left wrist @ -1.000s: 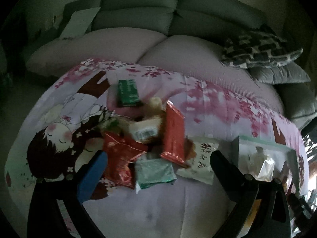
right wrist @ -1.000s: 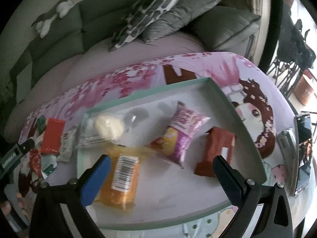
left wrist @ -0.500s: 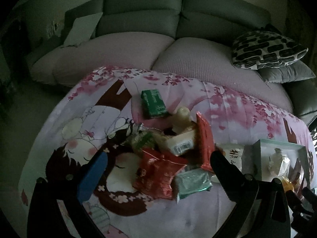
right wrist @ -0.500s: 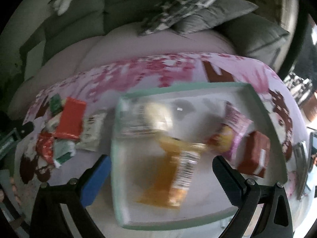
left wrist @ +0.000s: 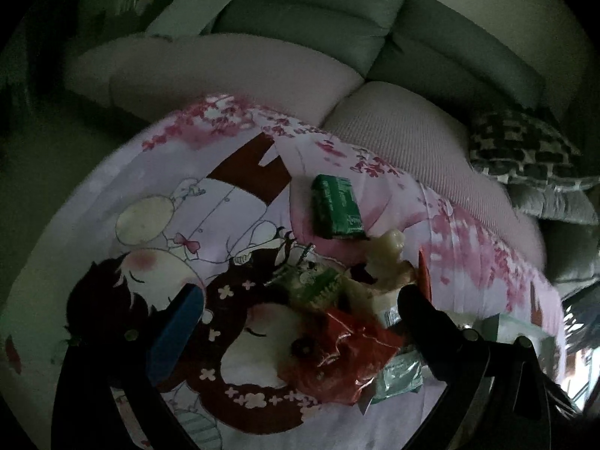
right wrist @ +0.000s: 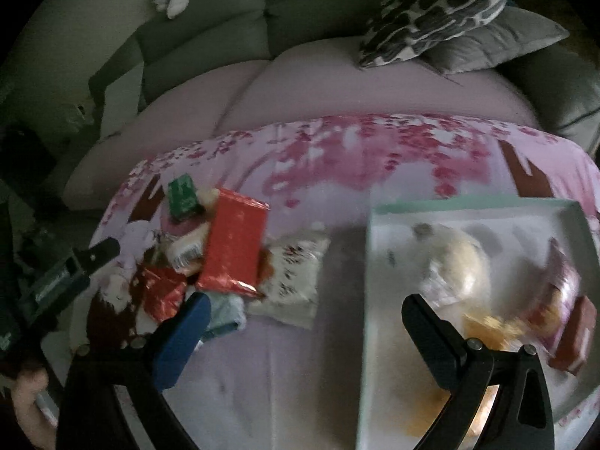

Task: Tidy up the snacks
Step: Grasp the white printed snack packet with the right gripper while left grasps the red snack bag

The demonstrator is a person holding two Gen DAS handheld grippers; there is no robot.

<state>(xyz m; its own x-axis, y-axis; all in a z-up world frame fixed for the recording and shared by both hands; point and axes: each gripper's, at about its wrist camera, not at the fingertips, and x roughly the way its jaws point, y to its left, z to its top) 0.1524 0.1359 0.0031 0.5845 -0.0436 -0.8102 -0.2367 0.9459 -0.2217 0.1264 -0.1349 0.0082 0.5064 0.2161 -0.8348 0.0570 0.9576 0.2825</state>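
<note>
Red packet (left wrist: 347, 352) between spread left gripper (left wrist: 300, 322) fingers (seemingly untouched)

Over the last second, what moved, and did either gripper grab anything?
Right gripper swung left, from over the tray toward the snack pile. Left gripper drifted left over the pile and closer. Both jaws stayed open and empty; snacks and tray unmoved.

Tray (right wrist: 465, 202) contents blurred — pale-green packet (left wrist: 397, 378) half hidden.
</note>
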